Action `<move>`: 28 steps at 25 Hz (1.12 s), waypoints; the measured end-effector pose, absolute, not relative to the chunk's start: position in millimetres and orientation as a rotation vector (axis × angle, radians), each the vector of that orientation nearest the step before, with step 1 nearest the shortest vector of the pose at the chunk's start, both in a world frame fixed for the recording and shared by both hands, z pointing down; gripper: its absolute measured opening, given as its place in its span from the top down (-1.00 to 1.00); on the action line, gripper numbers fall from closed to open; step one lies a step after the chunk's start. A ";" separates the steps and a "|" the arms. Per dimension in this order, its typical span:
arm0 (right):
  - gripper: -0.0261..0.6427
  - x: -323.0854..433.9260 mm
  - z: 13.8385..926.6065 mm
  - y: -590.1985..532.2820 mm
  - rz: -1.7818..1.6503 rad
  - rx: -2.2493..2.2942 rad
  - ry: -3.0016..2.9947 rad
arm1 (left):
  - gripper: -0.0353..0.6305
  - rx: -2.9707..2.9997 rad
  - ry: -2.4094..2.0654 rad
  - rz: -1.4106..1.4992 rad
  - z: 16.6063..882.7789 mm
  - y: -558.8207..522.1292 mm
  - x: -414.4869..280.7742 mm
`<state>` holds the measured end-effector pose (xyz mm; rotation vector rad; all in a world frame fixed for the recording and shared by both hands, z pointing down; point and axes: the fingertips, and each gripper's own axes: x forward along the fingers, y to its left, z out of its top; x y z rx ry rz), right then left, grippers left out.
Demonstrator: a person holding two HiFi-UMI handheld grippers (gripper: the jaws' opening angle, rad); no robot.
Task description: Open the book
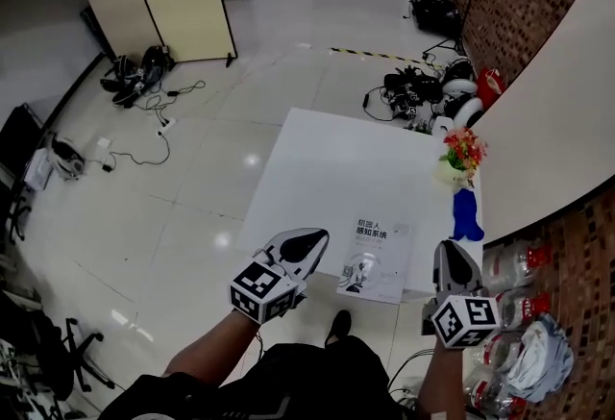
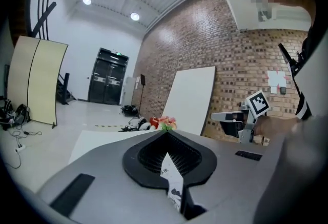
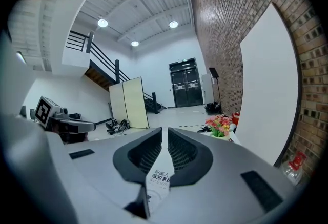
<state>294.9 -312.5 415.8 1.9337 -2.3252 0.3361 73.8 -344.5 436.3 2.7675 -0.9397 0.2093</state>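
White table in the head view bears the closed book at its near edge, between the left gripper and the right gripper. In the left gripper view the jaws are clenched and empty, the book showing beneath them. The right gripper view shows likewise: jaws together on nothing, the book below.

Closed white book, dark title print at top of cover, grey drawing below; flat, front cover up, slightly skewed, at near edge of white table.
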 end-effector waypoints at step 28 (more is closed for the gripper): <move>0.63 325.4 735.2 -353.4 1.292 1.627 -1.873 | 0.91 2.254 -0.746 0.733 705.6 -406.6 137.6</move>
